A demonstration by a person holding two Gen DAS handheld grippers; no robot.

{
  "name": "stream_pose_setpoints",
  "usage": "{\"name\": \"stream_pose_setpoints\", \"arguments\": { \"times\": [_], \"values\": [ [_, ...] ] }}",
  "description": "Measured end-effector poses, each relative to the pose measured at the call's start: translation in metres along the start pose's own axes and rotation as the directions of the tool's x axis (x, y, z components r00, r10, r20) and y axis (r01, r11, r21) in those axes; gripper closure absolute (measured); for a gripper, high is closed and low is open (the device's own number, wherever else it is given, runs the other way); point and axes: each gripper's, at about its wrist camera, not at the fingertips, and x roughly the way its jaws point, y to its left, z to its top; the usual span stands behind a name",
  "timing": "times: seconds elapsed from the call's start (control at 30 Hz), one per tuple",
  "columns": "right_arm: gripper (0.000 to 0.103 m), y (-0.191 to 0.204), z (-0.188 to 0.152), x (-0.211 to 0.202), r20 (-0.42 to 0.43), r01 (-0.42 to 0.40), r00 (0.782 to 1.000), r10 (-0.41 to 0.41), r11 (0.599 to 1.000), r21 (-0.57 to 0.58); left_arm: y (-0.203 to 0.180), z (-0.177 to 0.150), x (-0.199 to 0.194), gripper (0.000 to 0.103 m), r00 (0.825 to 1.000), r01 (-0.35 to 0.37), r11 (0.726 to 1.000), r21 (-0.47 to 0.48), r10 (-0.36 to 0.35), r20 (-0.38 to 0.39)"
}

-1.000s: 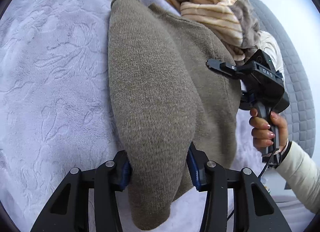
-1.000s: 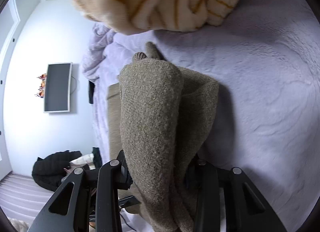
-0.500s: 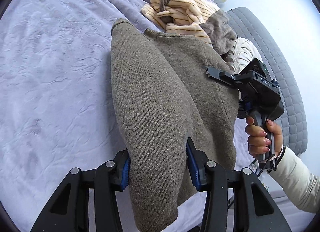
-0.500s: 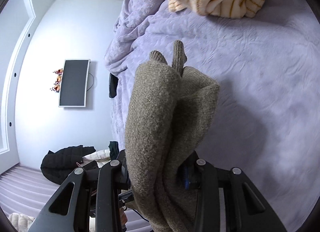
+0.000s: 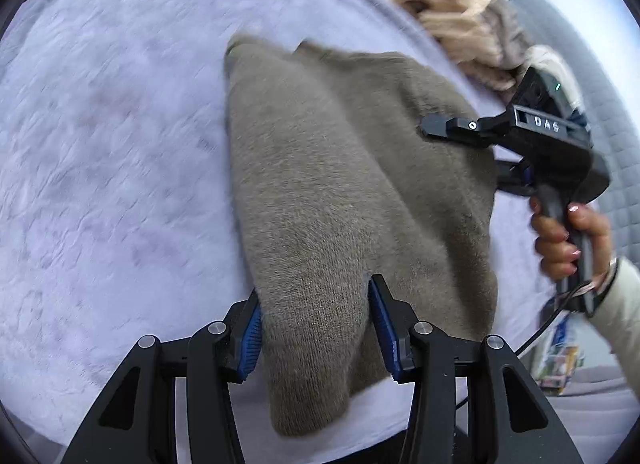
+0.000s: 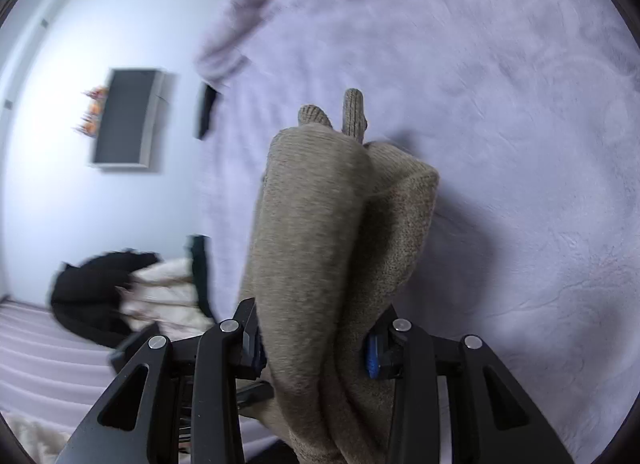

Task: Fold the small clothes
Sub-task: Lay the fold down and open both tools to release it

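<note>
Left wrist view: two hand-held grippers, left (image 5: 314,328) and right (image 5: 460,132), each clamp one brown sweater (image 5: 340,168).

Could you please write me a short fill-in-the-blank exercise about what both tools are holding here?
1. Both tools are clamped on the same olive-brown knit ____.
2. The garment hangs over a lavender ____.
3. In the left wrist view, the right tool is gripped by a person's ____.

Missing words: sweater; blanket; hand.

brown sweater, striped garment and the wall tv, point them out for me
brown sweater (image 5: 340,184): left wrist view, on its knit body.
striped garment (image 5: 452,20): left wrist view, on the bunched stripes.
wall tv (image 6: 128,116): right wrist view, on its dark screen.
</note>
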Motion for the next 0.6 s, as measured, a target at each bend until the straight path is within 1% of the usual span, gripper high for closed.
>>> {"name": "stream_pose_setpoints", "arguments": {
  "times": [0.03, 0.07, 0.1, 0.13, 0.2, 0.27, 0.33, 0.4, 0.43, 0.47, 0.5, 0.53, 0.6],
  "values": [
    [0.063, -0.004, -0.001, 0.01, -0.01, 0.065, 0.998, -0.065, 0.998, -0.006, 0.005, -0.004, 0.005, 0.055, 1.0, -0.011, 1.0, 0.001, 0.011, -0.015],
    [0.06, -0.009, -0.001, 0.015, -0.004, 0.118, 0.993, -0.118, 0.993, -0.005, 0.009, -0.008, 0.004, 0.051, 1.0, -0.01, 1.0, -0.001, 0.01, -0.009],
    [0.057, -0.015, -0.001, 0.017, 0.006, 0.148, 0.989, -0.149, 0.989, 0.011, 0.013, -0.013, 0.001, 0.049, 1.0, -0.007, 1.0, -0.003, 0.007, 0.003],
    [0.055, -0.021, 0.0, 0.016, 0.014, 0.147, 0.989, -0.147, 0.988, 0.036, 0.014, -0.015, -0.003, 0.049, 1.0, -0.007, 1.0, -0.002, 0.007, 0.009],
    [0.045, -0.028, -0.003, 0.008, 0.046, 0.165, 0.985, -0.169, 0.983, 0.076, 0.019, -0.02, -0.012, 0.049, 1.0, -0.012, 1.0, 0.0, 0.012, 0.015],
    [0.041, -0.026, -0.007, 0.0, 0.065, 0.24, 0.967, -0.244, 0.968, 0.072, 0.02, -0.018, -0.021, 0.049, 0.999, -0.017, 1.0, -0.004, 0.017, 0.033],
    [0.041, -0.015, -0.011, -0.009, 0.08, 0.314, 0.945, -0.317, 0.948, 0.05, 0.022, -0.016, -0.034, 0.049, 0.997, -0.035, 0.999, 0.001, 0.035, 0.067],
    [0.041, -0.002, -0.015, -0.02, 0.104, 0.391, 0.915, -0.391, 0.92, 0.02, 0.023, -0.01, -0.043, 0.049, 0.994, -0.051, 0.999, 0.005, 0.051, 0.097],
    [0.042, 0.007, -0.018, -0.026, 0.119, 0.418, 0.901, -0.416, 0.908, 0.009, 0.024, -0.008, -0.049, 0.049, 0.992, -0.054, 0.999, 0.007, 0.053, 0.111],
    [0.054, 0.01, -0.021, -0.032, 0.13, 0.423, 0.898, -0.42, 0.906, 0.005, 0.026, -0.006, -0.052, 0.049, 0.992, -0.056, 0.998, 0.009, 0.055, 0.118],
    [0.067, 0.016, -0.024, -0.037, 0.139, 0.418, 0.9, -0.414, 0.909, 0.0, 0.023, 0.0, -0.052, 0.049, 0.991, -0.06, 0.998, 0.014, 0.058, 0.122],
    [0.069, 0.023, -0.031, -0.042, 0.146, 0.407, 0.904, -0.402, 0.914, -0.003, 0.02, 0.004, -0.051, 0.049, 0.99, -0.07, 0.997, 0.025, 0.067, 0.125],
    [0.079, 0.036, -0.042, -0.046, 0.159, 0.383, 0.913, -0.377, 0.924, -0.008, 0.017, 0.001, -0.049, 0.049, 0.989, -0.1, 0.994, 0.043, 0.094, 0.118]
  ]
}}
